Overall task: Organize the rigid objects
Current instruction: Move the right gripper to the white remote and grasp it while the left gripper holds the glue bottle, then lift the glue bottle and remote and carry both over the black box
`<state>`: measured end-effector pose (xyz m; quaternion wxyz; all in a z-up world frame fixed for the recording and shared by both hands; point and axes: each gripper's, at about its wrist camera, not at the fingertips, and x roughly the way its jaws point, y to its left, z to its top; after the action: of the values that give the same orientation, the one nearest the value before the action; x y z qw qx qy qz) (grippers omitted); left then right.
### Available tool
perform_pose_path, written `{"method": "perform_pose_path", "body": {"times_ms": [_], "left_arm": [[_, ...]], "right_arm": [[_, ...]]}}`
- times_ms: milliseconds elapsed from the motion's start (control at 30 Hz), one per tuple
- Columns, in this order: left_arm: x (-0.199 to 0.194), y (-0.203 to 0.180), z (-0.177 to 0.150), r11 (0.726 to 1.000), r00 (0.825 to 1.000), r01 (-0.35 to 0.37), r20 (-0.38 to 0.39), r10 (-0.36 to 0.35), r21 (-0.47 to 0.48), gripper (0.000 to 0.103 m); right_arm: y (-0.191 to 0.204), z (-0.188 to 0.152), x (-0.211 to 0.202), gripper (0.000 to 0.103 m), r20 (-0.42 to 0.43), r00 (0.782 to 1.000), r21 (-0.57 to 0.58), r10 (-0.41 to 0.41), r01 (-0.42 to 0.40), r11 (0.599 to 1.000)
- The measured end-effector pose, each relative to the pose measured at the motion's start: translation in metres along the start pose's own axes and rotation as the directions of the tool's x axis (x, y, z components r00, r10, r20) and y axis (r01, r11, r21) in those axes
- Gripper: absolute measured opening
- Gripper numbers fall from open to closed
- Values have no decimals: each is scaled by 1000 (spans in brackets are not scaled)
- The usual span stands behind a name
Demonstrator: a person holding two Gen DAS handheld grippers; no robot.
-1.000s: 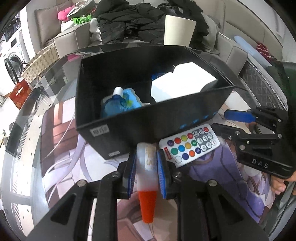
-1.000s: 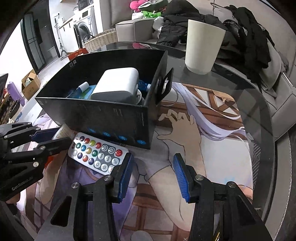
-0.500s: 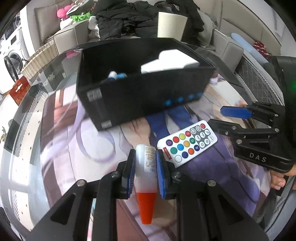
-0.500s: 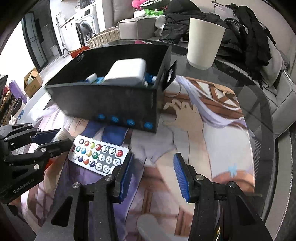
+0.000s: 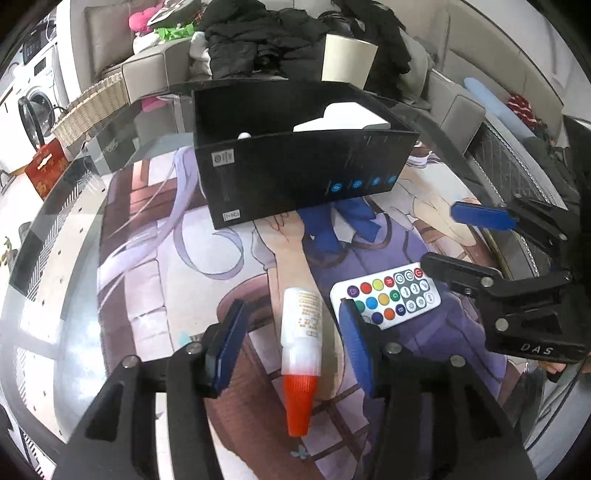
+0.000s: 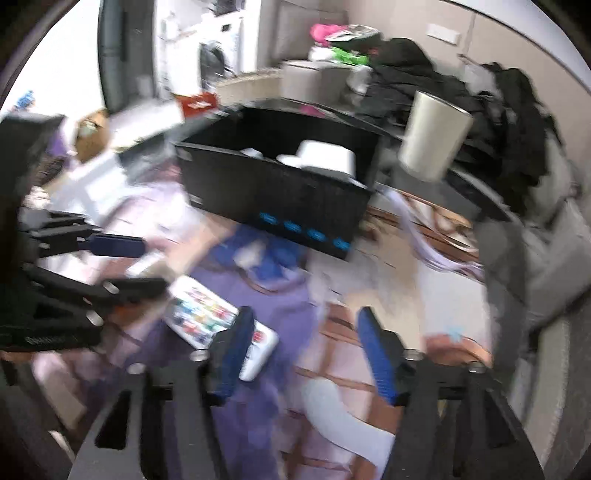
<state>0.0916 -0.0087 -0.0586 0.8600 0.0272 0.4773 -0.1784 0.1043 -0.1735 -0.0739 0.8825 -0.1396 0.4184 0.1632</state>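
A white glue bottle with an orange cap (image 5: 301,339) lies on the printed mat between the fingers of my left gripper (image 5: 291,339), which is open and not touching it. A white remote with coloured buttons (image 5: 388,295) lies just right of it; it also shows in the blurred right wrist view (image 6: 218,321). My right gripper (image 6: 306,350) is open and empty, seen at the right of the left wrist view (image 5: 465,240). The black box (image 5: 295,181) behind holds a white device (image 5: 340,120) and other items.
A white cup (image 5: 347,62) stands behind the box, also seen in the right wrist view (image 6: 432,136). The glass table's round edge (image 5: 55,184) curves at left. A sofa with dark clothes (image 5: 280,33) is beyond. A pale object (image 6: 343,421) lies near my right gripper.
My left gripper opened and let go of the glue bottle, which now lies on the mat. Both grippers pulled back from the box. The right view is blurred from motion.
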Motion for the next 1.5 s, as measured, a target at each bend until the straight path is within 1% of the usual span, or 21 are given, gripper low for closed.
{"method": "perform_pose_path", "body": {"times_ms": [100, 200, 300, 400, 467, 500, 633, 700, 733, 800, 867, 933, 1000, 1100, 1200, 1300, 1333, 1367, 1400, 1433, 1500], "left_arm": [[-5, -1, -3, 1000, 1000, -7, 7, 7, 14, 51], [-7, 4, -8, 1000, 1000, -12, 1, 12, 16, 51], [-9, 9, -13, 1000, 1000, 1, -10, 0, 11, 51], [-10, 11, -16, 1000, 1000, -4, -8, 4, 10, 51], [-9, 12, -16, 1000, 1000, 2, -15, -2, 8, 51], [-8, 11, -16, 1000, 1000, 3, -16, -2, 8, 51], [-8, 8, -15, 1000, 1000, 6, -12, -6, 16, 51], [-8, 8, -14, 1000, 1000, 7, -12, -6, 16, 51], [-8, 7, -14, 1000, 1000, 8, -12, -8, 17, 51], [-7, 6, -14, 1000, 1000, 10, -13, -10, 19, 51], [-6, 4, -14, 1000, 1000, 12, -17, -12, 20, 51], [-4, 2, -14, 1000, 1000, 10, -20, -9, 20, 51], [-3, 1, -14, 1000, 1000, 5, -22, -4, 21, 51], [0, -4, -13, 999, 1000, -6, -25, 7, 34, 51], [4, -6, -14, 999, 999, -6, -42, 8, 35, 51], [5, -10, -15, 998, 999, -31, -41, 33, 62, 50], [4, -10, -15, 998, 999, -31, -41, 34, 62, 50], [4, -9, -16, 997, 998, -36, -40, 39, 63, 44], [4, -9, -16, 997, 998, -40, -39, 43, 67, 38], [4, -10, -15, 996, 998, -43, -40, 46, 73, 35], [4, -10, -15, 996, 998, -50, -41, 53, 80, 24]], "right_arm": [[6, 5, 2, 65, 0, 999, -27, 46, -46, 999], [16, 6, 10, 65, -31, 997, -73, 77, -79, 994], [18, 5, 17, 65, -67, 989, -64, 130, -134, 989], [26, 3, 23, 65, -92, 981, -73, 173, -179, 981], [31, 2, 26, 65, -108, 971, -74, 213, -221, 972], [34, 1, 28, 65, -116, 969, -77, 219, -228, 970], [45, -2, 30, 65, -121, 975, -113, 188, -202, 973], [47, -3, 29, 62, -126, 978, -109, 165, -179, 978], [45, -4, 28, 57, -125, 981, -93, 147, -159, 983], [36, -3, 28, 52, -130, 986, -39, 106, -112, 993], [21, -2, 29, 42, -134, 989, 24, 63, -60, 998], [10, -2, 28, 40, -140, 989, 72, 44, -34, 997], [5, -4, 26, 40, -149, 988, 95, 46, -32, 995], [14, -6, 24, 40, -155, 984, 75, 87, -76, 994], [21, -5, 24, 40, -151, 985, 56, 82, -75, 996], [21, -4, 25, 41, -147, 986, 39, 77, -72, 997], [21, -3, 26, 43, -147, 986, 42, 80, -75, 996], [22, -3, 25, 48, -146, 986, 37, 84, -80, 996], [25, -4, 25, 50, -146, 985, 32, 87, -83, 996], [28, -4, 25, 52, -146, 986, 20, 85, -83, 996], [31, -6, 23, 53, -139, 988, 16, 72, -71, 997]]}}
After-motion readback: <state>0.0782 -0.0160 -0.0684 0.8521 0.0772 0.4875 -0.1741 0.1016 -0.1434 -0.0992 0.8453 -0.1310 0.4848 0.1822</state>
